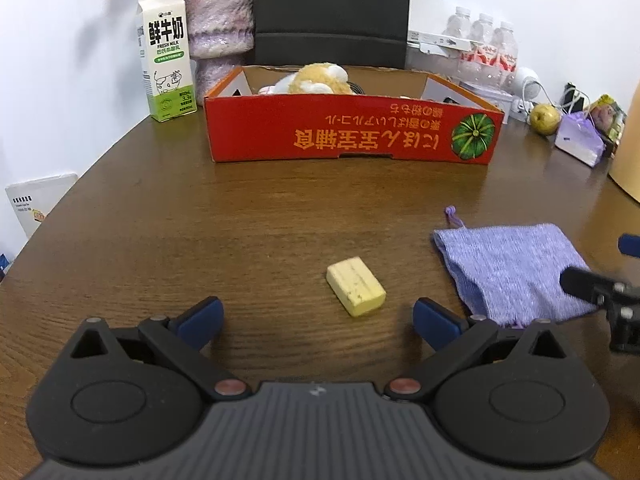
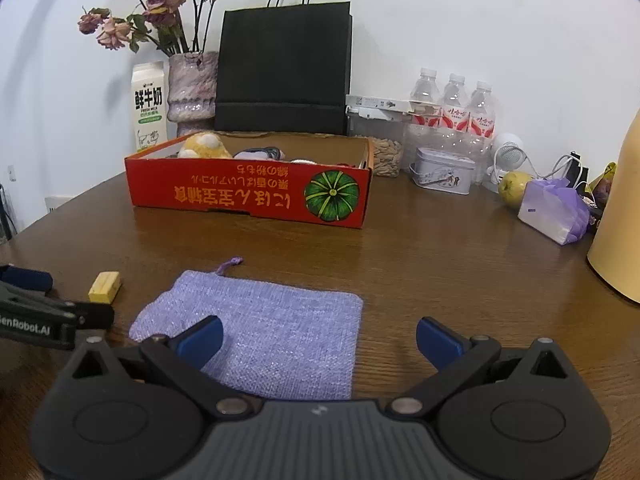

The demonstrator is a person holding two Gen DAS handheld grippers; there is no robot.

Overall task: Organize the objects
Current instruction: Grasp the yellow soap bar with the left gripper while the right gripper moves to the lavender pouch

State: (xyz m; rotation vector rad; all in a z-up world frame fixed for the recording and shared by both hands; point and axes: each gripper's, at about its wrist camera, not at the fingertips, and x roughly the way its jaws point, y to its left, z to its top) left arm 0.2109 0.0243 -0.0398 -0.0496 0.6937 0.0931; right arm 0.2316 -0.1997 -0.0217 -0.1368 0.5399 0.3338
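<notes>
A yellow block (image 1: pixel 356 286) lies on the brown table, just ahead of my open, empty left gripper (image 1: pixel 318 320); it also shows in the right wrist view (image 2: pixel 105 287). A purple knitted pouch (image 2: pixel 256 334) lies flat to the block's right, seen too in the left wrist view (image 1: pixel 512 272). My right gripper (image 2: pixel 320 338) is open and empty, low over the pouch's near edge. A red cardboard box (image 1: pixel 352 130), also in the right wrist view (image 2: pixel 248 194), stands behind with a plush toy (image 1: pixel 316 78) inside.
A milk carton (image 1: pixel 166 56), a vase (image 1: pixel 220 28) and a black bag (image 2: pixel 284 68) stand behind the box. Water bottles (image 2: pixel 452 108), a tin (image 2: pixel 444 170), an apple (image 2: pixel 514 186) and a purple packet (image 2: pixel 554 212) sit at the right. A yellow object (image 2: pixel 618 216) is at the far right.
</notes>
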